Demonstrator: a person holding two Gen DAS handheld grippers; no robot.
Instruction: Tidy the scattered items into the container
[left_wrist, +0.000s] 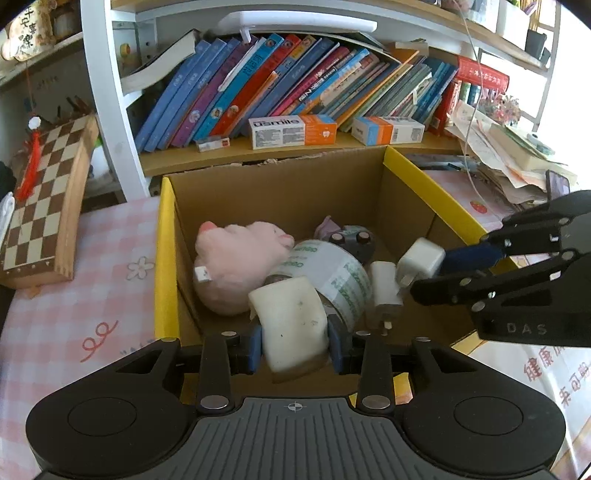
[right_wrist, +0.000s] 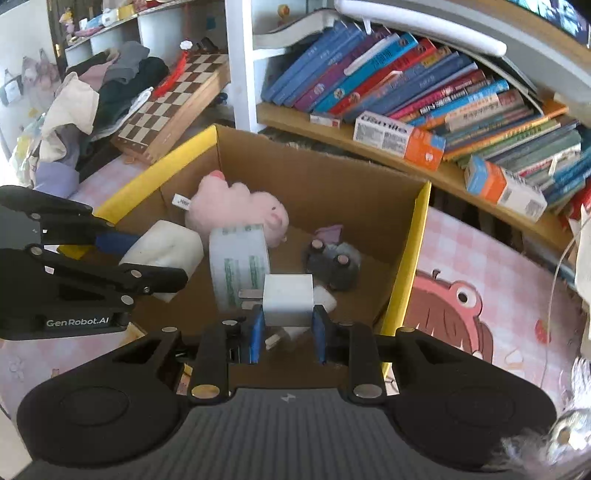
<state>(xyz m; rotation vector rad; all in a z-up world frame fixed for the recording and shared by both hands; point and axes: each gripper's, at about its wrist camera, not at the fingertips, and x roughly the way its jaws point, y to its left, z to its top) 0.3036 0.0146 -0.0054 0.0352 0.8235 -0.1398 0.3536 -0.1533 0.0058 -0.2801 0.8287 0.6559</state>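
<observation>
Two handheld grippers reach over an open cardboard box (left_wrist: 417, 177) with yellow-edged flaps, which sits on a pink checked tablecloth (left_wrist: 110, 266) in front of a bookshelf.

The left gripper (left_wrist: 294, 343) is clamped on a white, rounded, foam-like block (left_wrist: 291, 325). The block sits squarely between its two blue-padded fingers, touching both pads, and pokes out past the fingertips. It is held above the near edge of the box, over the box's inside. In the right wrist view the same block (right_wrist: 162, 251) shows at the tip of the left gripper (right_wrist: 144, 258), hanging above the box floor.

The right gripper (right_wrist: 288, 326) is clamped on a white charger cube (right_wrist: 288, 299) with metal prongs pointing left. The cube sits between the blue pads, touching both, just over the box's interior near its front wall. In the left wrist view the cube (left_wrist: 421, 262) is at the tip of the right gripper (left_wrist: 436, 269).

Already inside the box lie a pink plush toy (left_wrist: 240, 266) toward the back left, a roll of clear tape with green print (left_wrist: 332, 280) in the middle, a small grey toy (left_wrist: 354, 240) toward the back right, and a second white charger (left_wrist: 386, 295) lying just below the held cube.

Leaning books (left_wrist: 295, 81) and two toothpaste boxes (left_wrist: 293, 131) fill the shelf behind. A wooden chessboard (left_wrist: 44, 206) rests to the left of the box.
</observation>
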